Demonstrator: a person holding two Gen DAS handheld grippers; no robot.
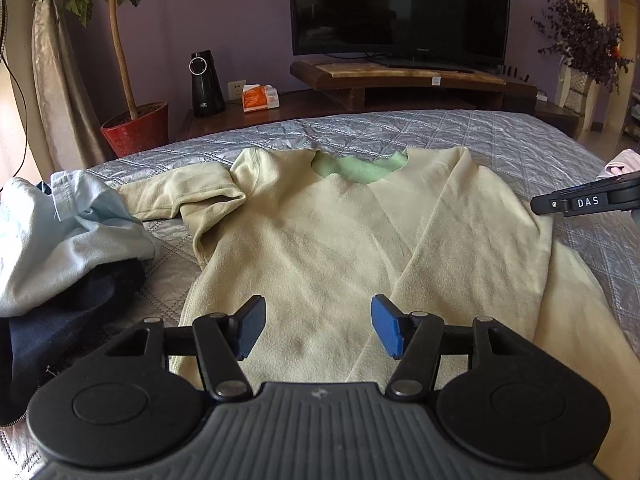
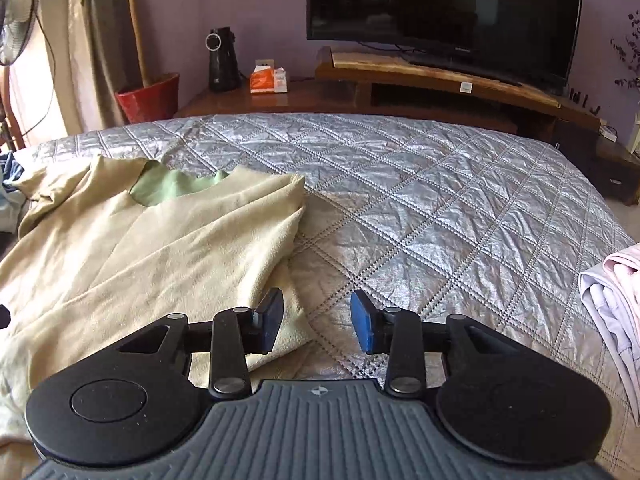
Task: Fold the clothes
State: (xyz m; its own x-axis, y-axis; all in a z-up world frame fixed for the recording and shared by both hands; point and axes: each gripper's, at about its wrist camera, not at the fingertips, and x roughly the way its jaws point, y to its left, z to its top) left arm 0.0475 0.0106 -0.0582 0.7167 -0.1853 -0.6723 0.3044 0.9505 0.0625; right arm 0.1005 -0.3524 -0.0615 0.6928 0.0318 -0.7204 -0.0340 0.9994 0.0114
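Sweater (image 1: pixel 304 240) lies flat on bed (image 2: pixel 440 184) nr left edge, one sleeve folded across. L gripper (image 1: pixel 318 326) gapes over its body, nothing between pads; R gripper (image 2: pixel 316 322) parted at its right hem, empty.

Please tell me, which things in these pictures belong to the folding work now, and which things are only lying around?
Belonging to the job:
- pale yellow sweater, spread on the bed with one side folded over
- left tool, open above it
- right tool, open at its edge

Only lying about:
- light blue shirt
- dark garment
- pink clothes
- television
- potted plant
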